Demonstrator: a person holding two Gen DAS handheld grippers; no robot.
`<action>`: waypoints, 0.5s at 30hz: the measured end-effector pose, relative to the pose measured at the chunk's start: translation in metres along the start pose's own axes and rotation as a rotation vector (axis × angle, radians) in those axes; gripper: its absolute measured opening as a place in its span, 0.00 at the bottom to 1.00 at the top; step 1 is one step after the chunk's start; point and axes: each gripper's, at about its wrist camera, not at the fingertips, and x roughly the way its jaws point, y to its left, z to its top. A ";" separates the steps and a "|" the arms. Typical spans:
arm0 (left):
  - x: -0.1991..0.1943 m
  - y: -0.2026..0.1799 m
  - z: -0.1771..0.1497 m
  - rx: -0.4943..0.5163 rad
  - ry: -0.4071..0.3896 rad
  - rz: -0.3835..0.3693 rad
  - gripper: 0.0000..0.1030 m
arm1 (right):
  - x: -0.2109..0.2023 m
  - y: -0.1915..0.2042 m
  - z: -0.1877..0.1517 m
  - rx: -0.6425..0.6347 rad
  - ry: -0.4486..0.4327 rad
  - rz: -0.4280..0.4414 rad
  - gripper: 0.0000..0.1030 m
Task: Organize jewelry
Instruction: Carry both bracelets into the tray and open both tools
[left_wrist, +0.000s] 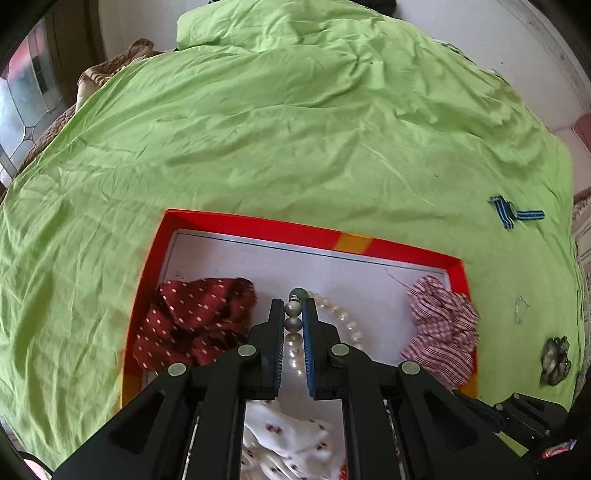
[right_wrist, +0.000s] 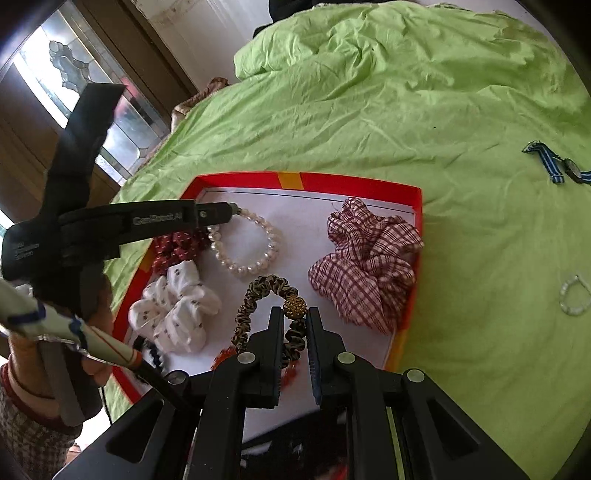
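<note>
A red-rimmed tray with a white floor lies on a green bedsheet; it also shows in the right wrist view. My left gripper is shut on a pearl bracelet inside the tray; it shows from the side in the right wrist view with the bracelet. My right gripper is shut on a leopard-print scrunchie with a gold bead over the tray's near part.
The tray holds a dark red dotted scrunchie, a checked scrunchie and a white one. On the sheet to the right lie a blue-striped watch, a clear bead ring and a dark scrunchie.
</note>
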 end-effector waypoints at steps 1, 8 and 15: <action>0.000 0.000 0.000 -0.002 -0.002 0.000 0.09 | 0.005 -0.001 0.002 0.001 0.001 -0.008 0.13; -0.006 0.003 -0.002 -0.024 -0.031 -0.023 0.09 | 0.015 0.000 0.006 -0.017 -0.007 -0.064 0.14; -0.049 -0.003 -0.018 -0.039 -0.103 -0.035 0.26 | -0.007 0.003 0.004 -0.028 -0.050 -0.070 0.38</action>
